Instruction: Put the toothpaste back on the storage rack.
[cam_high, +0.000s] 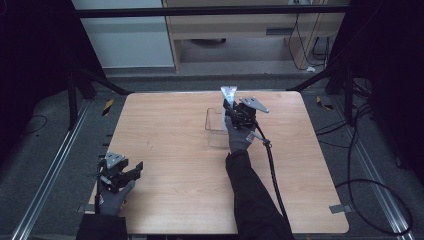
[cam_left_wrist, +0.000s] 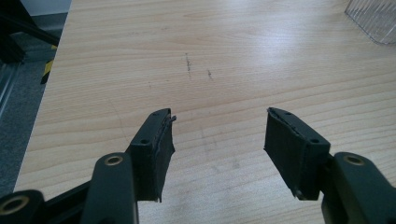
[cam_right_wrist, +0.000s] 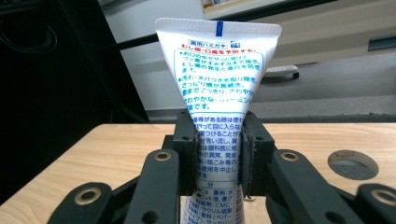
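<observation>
A white toothpaste tube (cam_right_wrist: 218, 84) with blue and red print stands upright, crimped end up, between the jaws of my right gripper (cam_right_wrist: 218, 158), which is shut on its lower half. In the high view that right gripper (cam_high: 235, 112) hangs over a clear plastic container (cam_high: 216, 127) at the middle back of the table, and the tube (cam_high: 229, 93) sticks up above it. My left gripper (cam_high: 131, 171) rests at the front left corner of the table. Its jaws stand wide apart in the left gripper view (cam_left_wrist: 219, 135), with bare wood between them.
The wooden table (cam_high: 175, 150) has a round cable hole (cam_right_wrist: 352, 164) near the right gripper. A corner of the clear container (cam_left_wrist: 373, 21) lies far from the left gripper. A black cable (cam_high: 272, 170) trails from the right gripper across the table. Dark frame posts flank the table.
</observation>
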